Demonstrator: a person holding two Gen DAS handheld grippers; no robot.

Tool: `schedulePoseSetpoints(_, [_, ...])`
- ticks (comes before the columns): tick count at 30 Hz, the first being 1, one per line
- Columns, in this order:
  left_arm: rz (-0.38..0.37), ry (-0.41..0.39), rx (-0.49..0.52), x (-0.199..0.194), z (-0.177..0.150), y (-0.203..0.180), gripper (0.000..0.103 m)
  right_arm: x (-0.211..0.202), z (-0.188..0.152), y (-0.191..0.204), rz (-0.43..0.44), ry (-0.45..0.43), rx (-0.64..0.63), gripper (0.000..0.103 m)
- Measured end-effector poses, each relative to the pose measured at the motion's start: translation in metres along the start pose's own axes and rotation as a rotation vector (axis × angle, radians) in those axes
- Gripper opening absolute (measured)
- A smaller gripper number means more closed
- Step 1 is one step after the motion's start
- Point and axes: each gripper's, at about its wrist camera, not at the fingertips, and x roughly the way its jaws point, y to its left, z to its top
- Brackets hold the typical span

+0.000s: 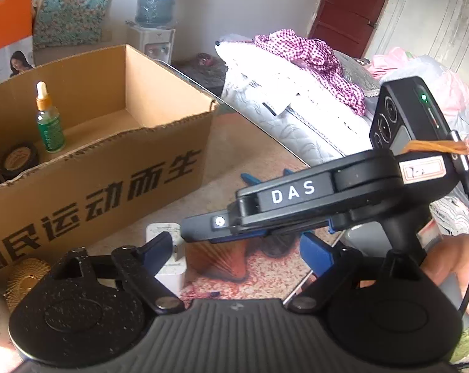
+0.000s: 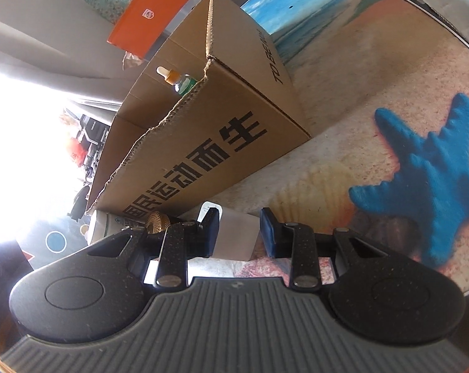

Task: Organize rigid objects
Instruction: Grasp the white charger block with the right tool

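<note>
My right gripper is shut on a white charger block, its blue pads pressing both sides just above the beach-print table mat. In the left wrist view the same charger shows beside my left finger, with the right gripper's black body crossing above it. My left gripper is open wide and holds nothing. An open cardboard box stands to the left. It holds a green dropper bottle and a black round tin.
A gold woven disc and a white tube lie against the box's front corner. An orange box stands behind the carton. Folded bedding lies past the table's edge. A person's hand grips the right handle.
</note>
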Motion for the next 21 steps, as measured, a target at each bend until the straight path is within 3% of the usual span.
schedulePoseSetpoints(21, [0.099,-0.100,0.073,-0.018,-0.007,0.005,0.084,0.002,0.000,-0.002,0.008,0.005,0.019,0.030])
